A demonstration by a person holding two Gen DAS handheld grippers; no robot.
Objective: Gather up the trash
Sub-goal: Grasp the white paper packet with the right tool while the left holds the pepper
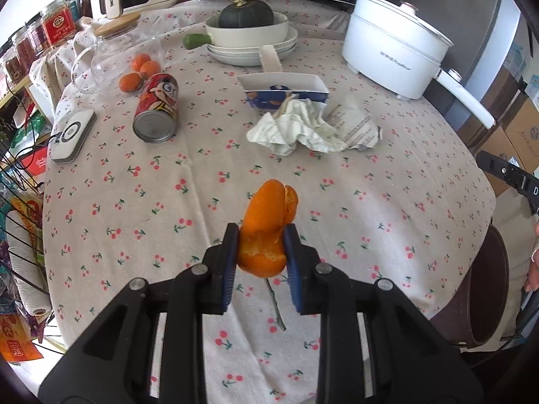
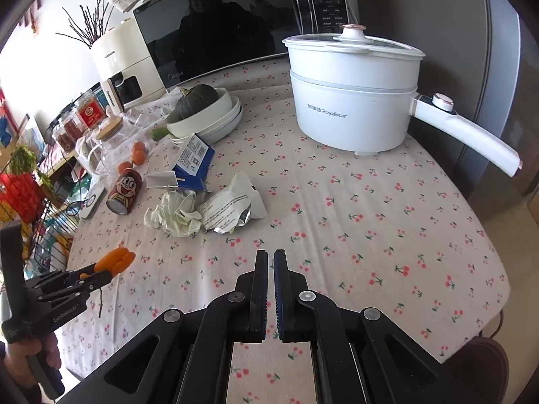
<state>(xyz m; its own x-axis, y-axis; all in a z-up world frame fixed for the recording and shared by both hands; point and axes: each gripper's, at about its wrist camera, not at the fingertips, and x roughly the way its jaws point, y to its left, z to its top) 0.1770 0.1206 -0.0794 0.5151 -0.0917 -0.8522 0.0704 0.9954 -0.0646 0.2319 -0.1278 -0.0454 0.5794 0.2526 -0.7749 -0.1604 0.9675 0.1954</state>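
Observation:
My left gripper [image 1: 261, 235] is shut on an orange peel [image 1: 266, 225] and holds it above the cherry-print tablecloth [image 1: 134, 202]; the peel also shows in the right wrist view [image 2: 116, 260]. My right gripper [image 2: 271, 256] is shut and empty above the cloth, short of the trash pile. A crumpled tissue [image 1: 296, 128] [image 2: 175, 215], a torn foil wrapper [image 1: 357, 124] [image 2: 232, 207], a blue carton [image 1: 286, 91] [image 2: 193, 165] and a tipped red can [image 1: 156, 107] [image 2: 124, 190] lie on the table. A thin twig [image 1: 274, 303] lies under the left gripper.
A white electric pot [image 2: 353, 97] stands at the back right. Stacked bowls with a dark squash [image 1: 246, 17], a glass jar [image 1: 124, 54], small oranges [image 1: 139, 70] and a white device [image 1: 74, 134] sit at the back left. A wire rack [image 1: 20, 219] stands left of the table.

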